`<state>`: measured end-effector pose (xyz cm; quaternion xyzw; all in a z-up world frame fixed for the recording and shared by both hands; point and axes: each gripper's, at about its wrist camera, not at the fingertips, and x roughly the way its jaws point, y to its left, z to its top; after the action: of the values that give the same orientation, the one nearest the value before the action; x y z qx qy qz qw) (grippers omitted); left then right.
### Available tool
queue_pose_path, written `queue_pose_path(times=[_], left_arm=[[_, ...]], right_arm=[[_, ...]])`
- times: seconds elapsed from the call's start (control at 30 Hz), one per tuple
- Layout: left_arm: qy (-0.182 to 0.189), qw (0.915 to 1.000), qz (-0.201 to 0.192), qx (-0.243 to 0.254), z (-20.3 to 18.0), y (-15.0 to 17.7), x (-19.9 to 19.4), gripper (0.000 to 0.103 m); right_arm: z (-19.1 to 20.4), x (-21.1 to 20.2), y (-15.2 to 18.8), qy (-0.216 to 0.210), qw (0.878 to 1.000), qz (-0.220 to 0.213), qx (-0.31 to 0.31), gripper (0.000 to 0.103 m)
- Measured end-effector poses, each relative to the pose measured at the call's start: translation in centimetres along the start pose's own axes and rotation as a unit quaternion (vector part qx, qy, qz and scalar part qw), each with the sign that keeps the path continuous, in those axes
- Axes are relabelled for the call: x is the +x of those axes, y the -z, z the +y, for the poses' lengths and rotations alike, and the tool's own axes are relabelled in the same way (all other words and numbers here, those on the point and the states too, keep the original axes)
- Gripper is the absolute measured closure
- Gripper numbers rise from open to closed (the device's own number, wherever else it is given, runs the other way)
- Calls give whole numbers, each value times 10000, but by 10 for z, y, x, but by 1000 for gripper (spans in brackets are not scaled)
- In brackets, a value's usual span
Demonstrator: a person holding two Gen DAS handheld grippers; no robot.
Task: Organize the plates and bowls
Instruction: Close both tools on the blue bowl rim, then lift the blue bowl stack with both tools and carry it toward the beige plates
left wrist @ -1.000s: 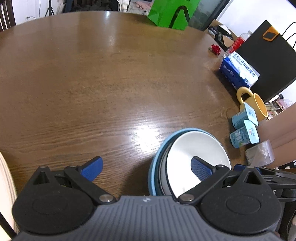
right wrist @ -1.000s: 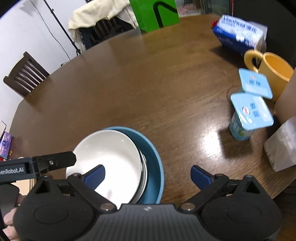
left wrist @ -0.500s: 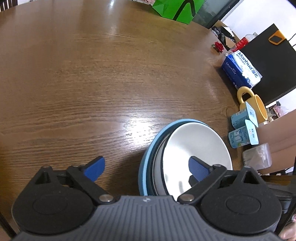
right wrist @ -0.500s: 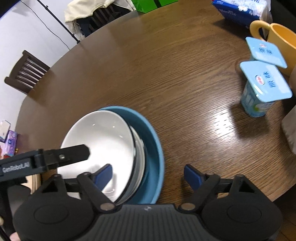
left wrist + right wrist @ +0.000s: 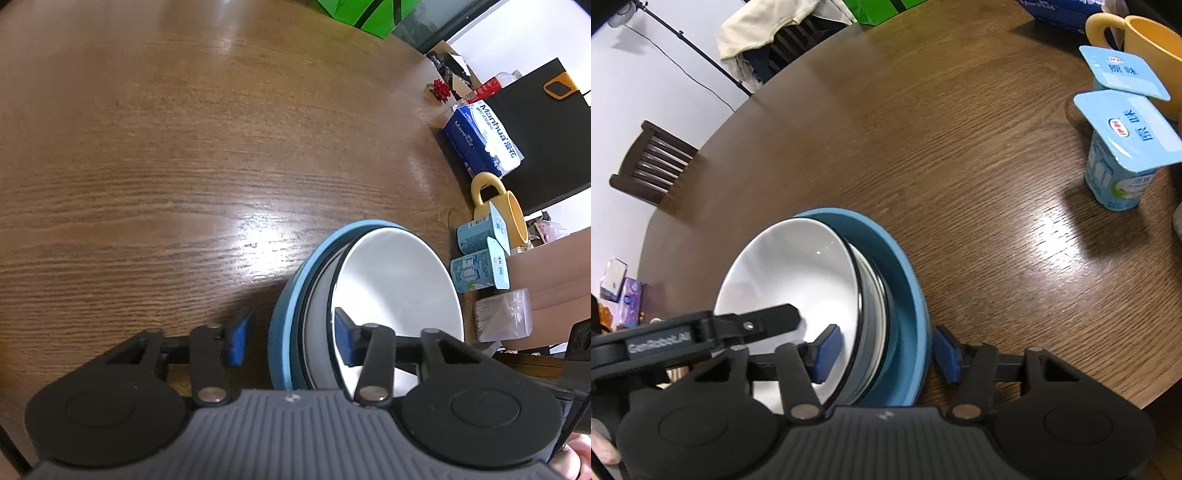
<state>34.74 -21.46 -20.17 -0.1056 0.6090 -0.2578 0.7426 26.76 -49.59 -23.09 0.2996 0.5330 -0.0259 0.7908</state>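
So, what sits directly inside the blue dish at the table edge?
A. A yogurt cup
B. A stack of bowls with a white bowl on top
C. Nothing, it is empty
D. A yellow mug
B: the white bowl tops a stack nested in the blue dish, with a darker bowl rim showing beneath it, while the yellow mug and the yogurt cups stand apart on the table.
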Motion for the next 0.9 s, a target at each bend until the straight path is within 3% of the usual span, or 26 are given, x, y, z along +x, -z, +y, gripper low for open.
queue_pose_path(times=[0.13,0.9], left_arm=[[95,10000,-7,-11,0,1,1,63],[143,9999,-37,69,-4,1,6,63]], right_arm=[[-4,-1,0,-86,9999,4,78,52],[-9,-4,3,-153,9998,-19,143,52]])
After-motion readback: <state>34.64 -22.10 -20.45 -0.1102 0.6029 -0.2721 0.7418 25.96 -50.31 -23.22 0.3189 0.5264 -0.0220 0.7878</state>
